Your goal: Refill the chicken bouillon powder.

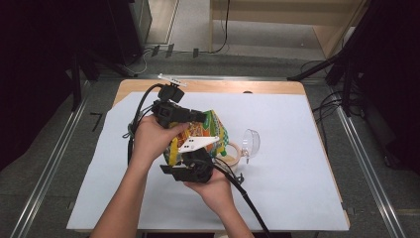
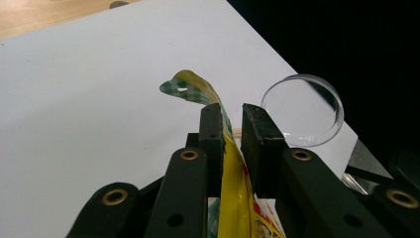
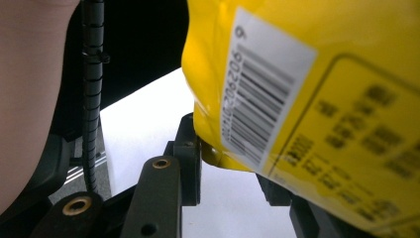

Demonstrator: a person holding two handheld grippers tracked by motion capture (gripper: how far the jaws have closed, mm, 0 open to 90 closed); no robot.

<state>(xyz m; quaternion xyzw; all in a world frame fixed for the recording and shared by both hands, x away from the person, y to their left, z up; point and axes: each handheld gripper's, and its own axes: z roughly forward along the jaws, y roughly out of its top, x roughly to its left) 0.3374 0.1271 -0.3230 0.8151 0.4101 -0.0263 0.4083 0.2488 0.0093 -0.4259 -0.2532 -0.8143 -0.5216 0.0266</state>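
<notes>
A yellow, green and orange snack bag (image 1: 205, 130) hangs over the white sheet between my two grippers. My left gripper (image 1: 199, 118) comes in from the left at the bag's top. In the left gripper view its jaws (image 2: 233, 124) are shut on the bag's thin yellow edge (image 2: 190, 89), which curls away beyond them. My right gripper (image 1: 184, 154) sits below the bag, on the near side. In the right gripper view the bag's barcoded lower corner (image 3: 307, 99) fills the gap of that gripper (image 3: 228, 153). The left jaw touches the bag and the right jaw is mostly hidden behind it.
A clear round plastic dish (image 1: 251, 142) stands on edge just right of the bag, also seen as the dish (image 2: 303, 110) beyond the left jaws. A tape roll (image 1: 233, 151) lies under the bag's right side. The white sheet (image 1: 287, 188) covers the wooden table (image 1: 223, 87).
</notes>
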